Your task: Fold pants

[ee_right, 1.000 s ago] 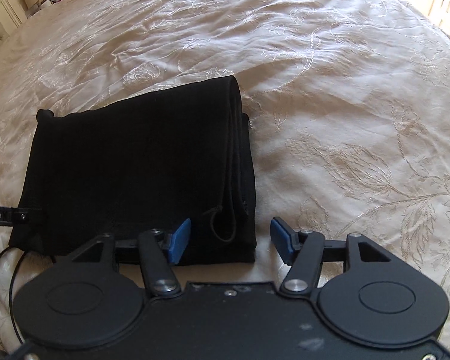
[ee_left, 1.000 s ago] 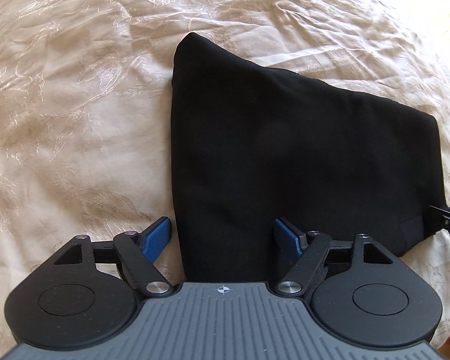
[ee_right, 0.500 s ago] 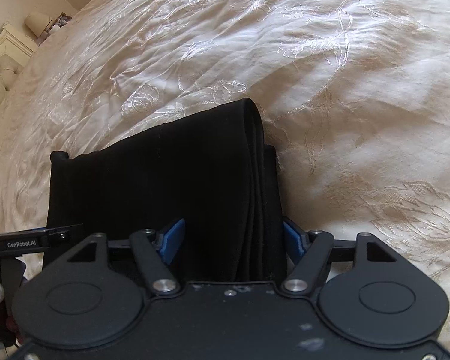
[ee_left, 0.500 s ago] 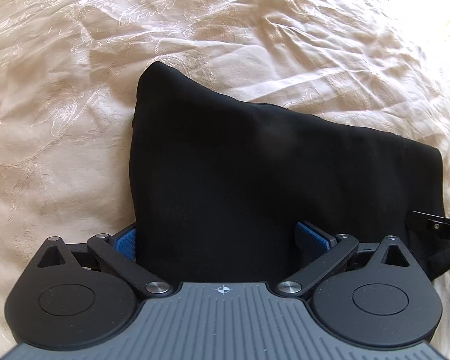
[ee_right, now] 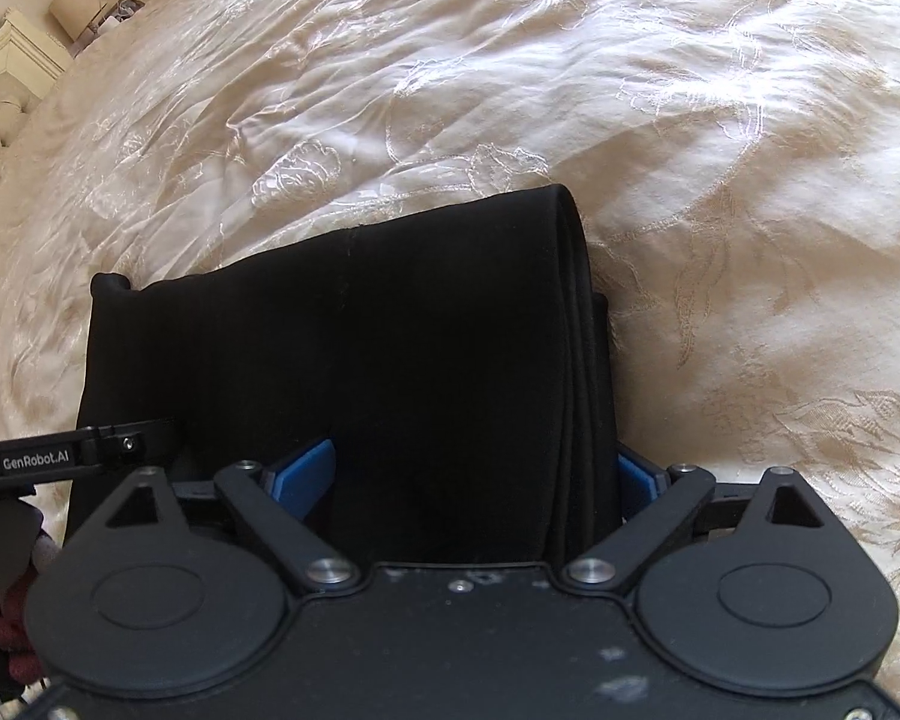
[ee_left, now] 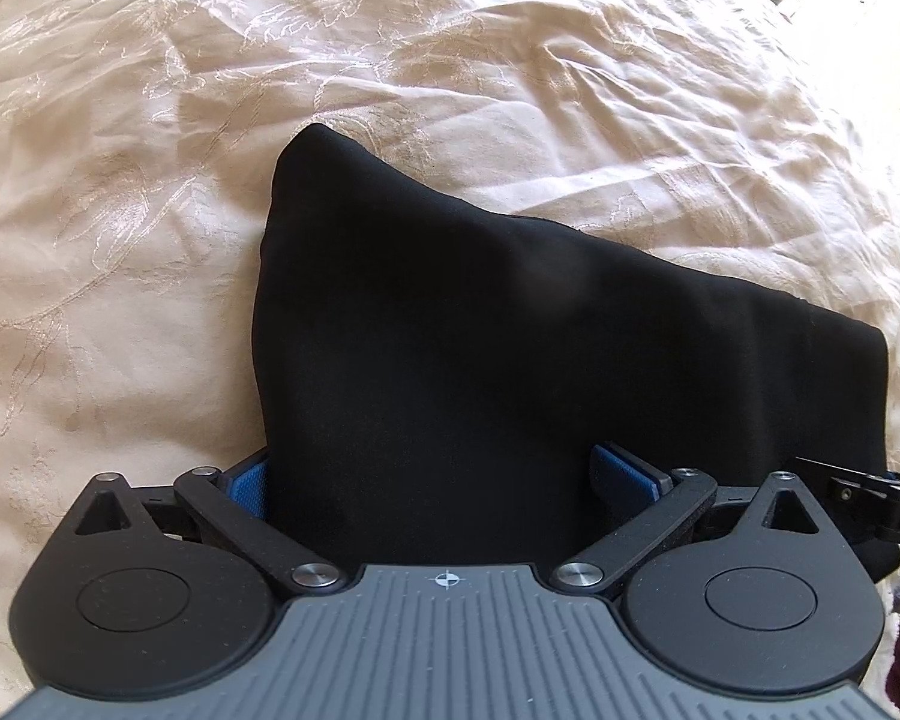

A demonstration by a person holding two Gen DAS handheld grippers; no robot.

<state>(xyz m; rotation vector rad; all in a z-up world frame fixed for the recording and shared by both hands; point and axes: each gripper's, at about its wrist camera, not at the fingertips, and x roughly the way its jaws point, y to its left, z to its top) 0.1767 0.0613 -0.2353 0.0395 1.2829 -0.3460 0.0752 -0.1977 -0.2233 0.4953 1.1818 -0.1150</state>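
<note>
Black pants (ee_left: 540, 360), folded into a compact wedge, lie on the cream embroidered bedspread (ee_left: 150, 240); they fill the lower centre of both views. Stacked fold edges show along the right side in the right wrist view (ee_right: 582, 360).

Left gripper (ee_left: 444, 474): jaws have just been opening, now spread wide, pants between the blue pads.

Right gripper (ee_right: 474, 468): same, straddling the stacked edge.

Lettering "GenRobot.AI" (ee_right: 36, 461), lower left of the right wrist view.

Right gripper (ee_right: 477, 474) hangs over the folded black pants (ee_right: 360, 360) on the cream bedspread (ee_right: 720, 210), jaws spread wide, just opened, straddling the stacked right edge.
</note>
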